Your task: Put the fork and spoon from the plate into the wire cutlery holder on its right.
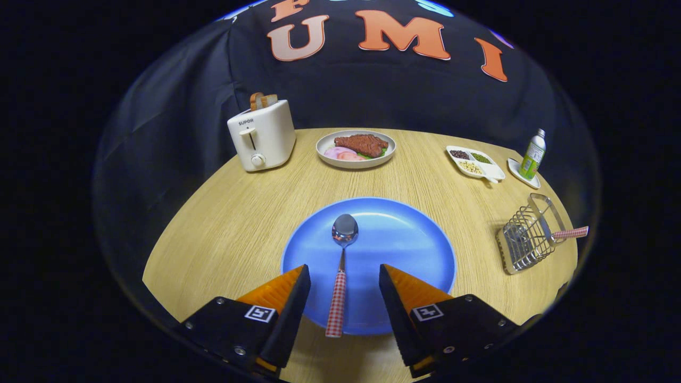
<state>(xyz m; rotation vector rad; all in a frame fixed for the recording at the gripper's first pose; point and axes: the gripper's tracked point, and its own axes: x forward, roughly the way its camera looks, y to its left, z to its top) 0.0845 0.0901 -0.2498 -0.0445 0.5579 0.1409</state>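
We reckon half done: a checked handle (570, 232) already in holder (526, 239) at 3 o'clock; spoon (340, 266) left on plate (415, 239), gripper (345, 284) jaws spread round its handle, not pinching.

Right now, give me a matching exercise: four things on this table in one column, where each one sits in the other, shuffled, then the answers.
Things:
1. spoon
2. wire cutlery holder
3. toaster
4. green bottle

Places:
A. far left of the table, bread in its slot
B. on the blue plate, handle between the open gripper fingers
C. on a small white dish at the far right
D. right of the blue plate, a checked handle sticking out

Pairs: 1-B, 2-D, 3-A, 4-C
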